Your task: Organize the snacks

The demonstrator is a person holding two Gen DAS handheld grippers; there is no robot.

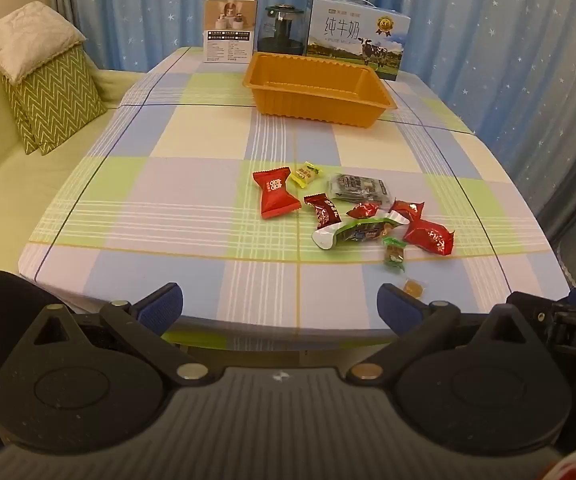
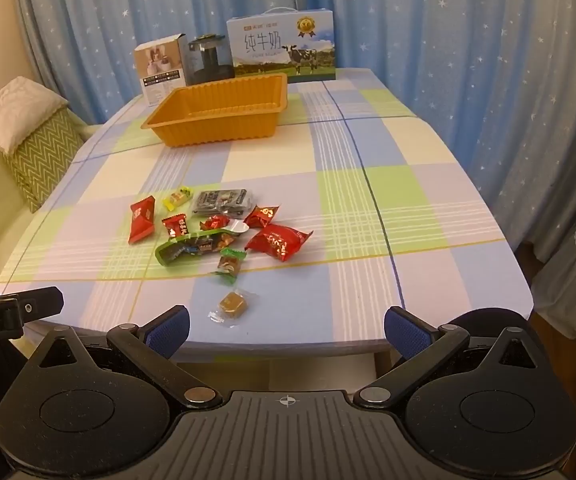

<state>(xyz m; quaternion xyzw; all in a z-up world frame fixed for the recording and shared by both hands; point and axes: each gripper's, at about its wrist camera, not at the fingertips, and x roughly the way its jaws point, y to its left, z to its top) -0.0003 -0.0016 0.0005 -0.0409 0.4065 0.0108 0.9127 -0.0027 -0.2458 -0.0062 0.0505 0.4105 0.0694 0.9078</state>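
Orange tray sits empty at the far desk; snacks lie mid-desk, untouched. Left gripper fingers gape, holding nothing.

Right gripper likewise wide; nearest caramel-like candy probably goes first.

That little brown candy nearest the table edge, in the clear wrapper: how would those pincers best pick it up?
Probably by the brown block itself, from above. The candy lies flat and apart from the other snacks, and its clear wrapper ends look thin and flimsy. The open right gripper is nearest; the fingers should close across the block's opposite sides.
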